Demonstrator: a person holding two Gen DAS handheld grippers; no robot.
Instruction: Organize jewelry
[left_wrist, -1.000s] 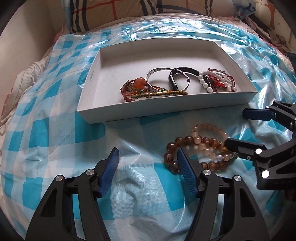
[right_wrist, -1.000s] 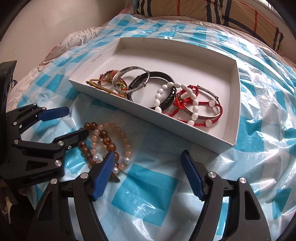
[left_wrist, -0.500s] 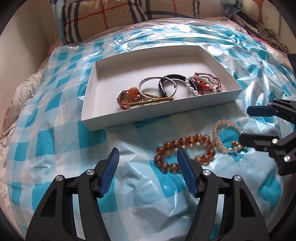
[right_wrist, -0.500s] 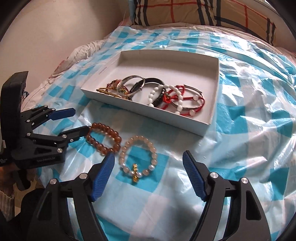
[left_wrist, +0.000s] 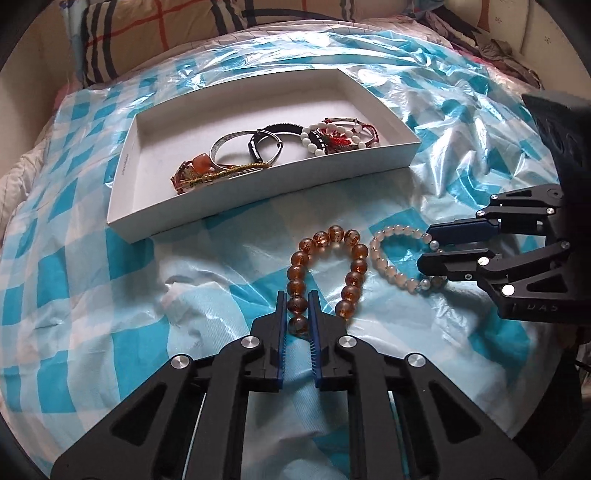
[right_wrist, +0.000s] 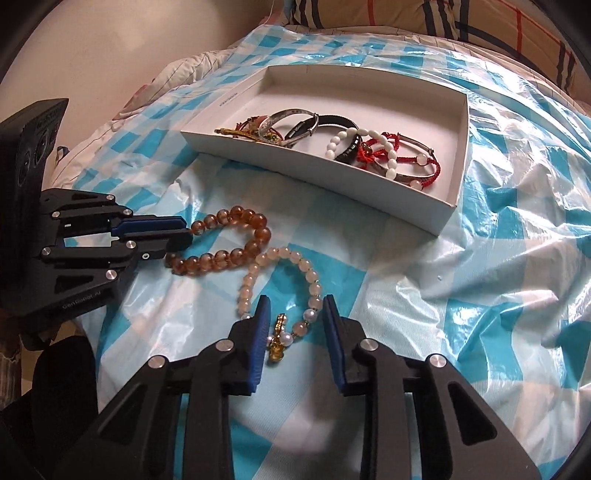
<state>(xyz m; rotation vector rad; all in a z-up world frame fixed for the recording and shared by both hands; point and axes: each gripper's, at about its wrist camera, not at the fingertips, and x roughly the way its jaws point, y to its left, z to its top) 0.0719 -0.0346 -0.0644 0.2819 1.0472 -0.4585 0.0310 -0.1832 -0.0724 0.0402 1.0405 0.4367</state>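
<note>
An amber bead bracelet lies on the blue-checked plastic sheet in front of a white box. My left gripper is shut on its near beads; it also shows in the right wrist view at the amber bracelet. A pale pink bead bracelet with a gold charm lies beside it. My right gripper is partly closed around its near end, pads not touching the beads; in the left wrist view the right gripper straddles the pink bracelet.
The white box holds several bracelets and bangles: metal, black, white-beaded, red-corded. A plaid pillow lies behind the box. The crinkled plastic sheet covers the bed around.
Both grippers moved in on the bracelets. The left one closed from wide open onto the amber beads. The right one narrowed around the pink bracelet's near end.
</note>
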